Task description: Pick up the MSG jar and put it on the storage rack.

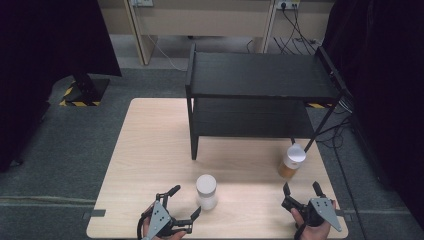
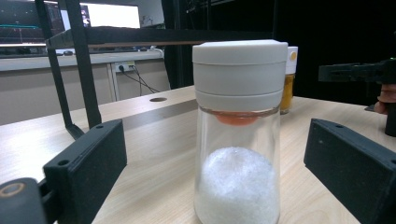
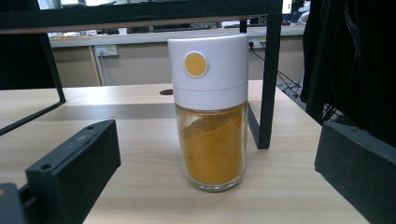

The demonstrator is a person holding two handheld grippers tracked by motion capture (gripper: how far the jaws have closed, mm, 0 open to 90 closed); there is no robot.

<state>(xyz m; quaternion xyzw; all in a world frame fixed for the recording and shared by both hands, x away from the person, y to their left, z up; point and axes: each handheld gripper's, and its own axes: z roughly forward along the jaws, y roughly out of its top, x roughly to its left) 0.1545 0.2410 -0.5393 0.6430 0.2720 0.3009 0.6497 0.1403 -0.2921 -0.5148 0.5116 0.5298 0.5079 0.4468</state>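
High view: left gripper (image 1: 182,201) spread wide around the upright white-capped glass jar of white grains (image 1: 206,191), untouched; right gripper (image 1: 302,188) gapes short of the yellow-powder glass jar (image 1: 292,160).

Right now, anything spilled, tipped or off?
Nothing stands out. The white-powder jar and yellow-powder jar stand upright, lids on, on the table with no spill; both hand-held grippers are open.

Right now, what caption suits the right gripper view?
Open right tool faces a white-capped jar of yellow powder beside the black shelf.
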